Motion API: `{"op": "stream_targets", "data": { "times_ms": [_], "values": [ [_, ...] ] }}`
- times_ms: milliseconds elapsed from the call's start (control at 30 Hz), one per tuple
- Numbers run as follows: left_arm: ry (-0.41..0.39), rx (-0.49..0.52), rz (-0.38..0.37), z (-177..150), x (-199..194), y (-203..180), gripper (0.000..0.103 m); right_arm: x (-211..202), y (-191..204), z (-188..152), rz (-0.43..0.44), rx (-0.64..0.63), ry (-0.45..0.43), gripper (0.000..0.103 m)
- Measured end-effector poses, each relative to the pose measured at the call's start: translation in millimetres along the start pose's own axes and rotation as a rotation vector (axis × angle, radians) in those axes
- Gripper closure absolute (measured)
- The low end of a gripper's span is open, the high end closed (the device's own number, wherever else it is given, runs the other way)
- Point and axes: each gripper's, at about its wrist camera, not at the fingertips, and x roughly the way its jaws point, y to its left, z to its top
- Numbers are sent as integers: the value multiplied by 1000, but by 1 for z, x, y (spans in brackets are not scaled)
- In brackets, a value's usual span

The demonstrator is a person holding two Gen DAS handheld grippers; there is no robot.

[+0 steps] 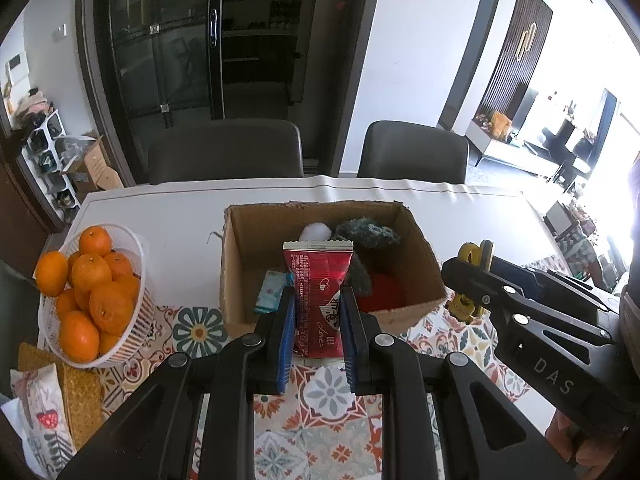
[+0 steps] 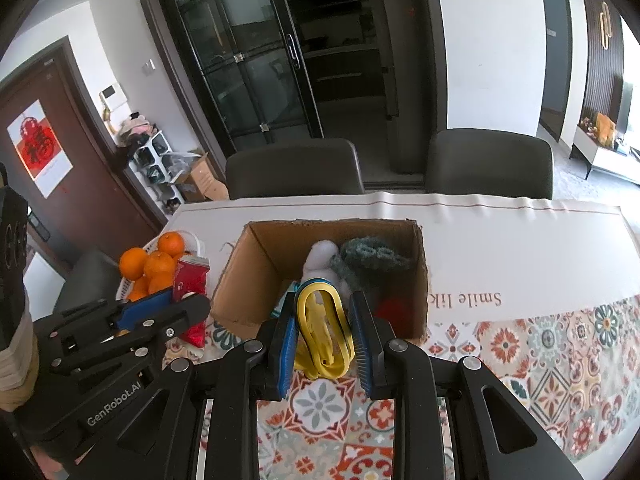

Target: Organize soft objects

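1. The open brown cardboard box (image 2: 256,272) stands on the table and holds a white fluffy ball (image 2: 322,258), a grey-green knitted piece (image 2: 372,258), a red soft thing (image 2: 394,308) and a light blue packet (image 1: 271,292).
2. The white plastic basket (image 1: 132,320) beside it holds oranges (image 1: 96,280).
3. The left gripper (image 1: 318,320) pinches a red foil packet (image 1: 318,292) before the box.
4. The right gripper (image 2: 324,332) pinches a yellow soft toy (image 2: 320,328).

Two dark chairs (image 2: 294,168) face a glass-doored cabinet (image 2: 240,52) between white walls (image 2: 488,40).
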Motion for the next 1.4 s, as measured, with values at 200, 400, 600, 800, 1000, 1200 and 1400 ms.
{"op": "stream_targets", "data": {
  "times_ms": [200,400,600,800,1000,1200,1400],
  "values": [
    [12,5,10,16,21,5,81,21,-5,12,-3,-4,19,76],
    [34,13,15,25,42,10,81,45,-9,23,-1,-2,54,76],
    [92,-3,28,28,71,16,81,74,-16,28,-1,3,107,76],
    [131,-13,47,24,90,20,78,97,-25,26,-2,35,158,73],
    [124,1,98,13,82,20,72,101,-28,20,-49,32,179,72],
    [64,-12,128,-4,43,21,60,74,-21,9,-100,17,134,70],
    [-63,1,167,-27,-17,12,38,23,-7,-11,-108,5,47,59]
  ]
}}
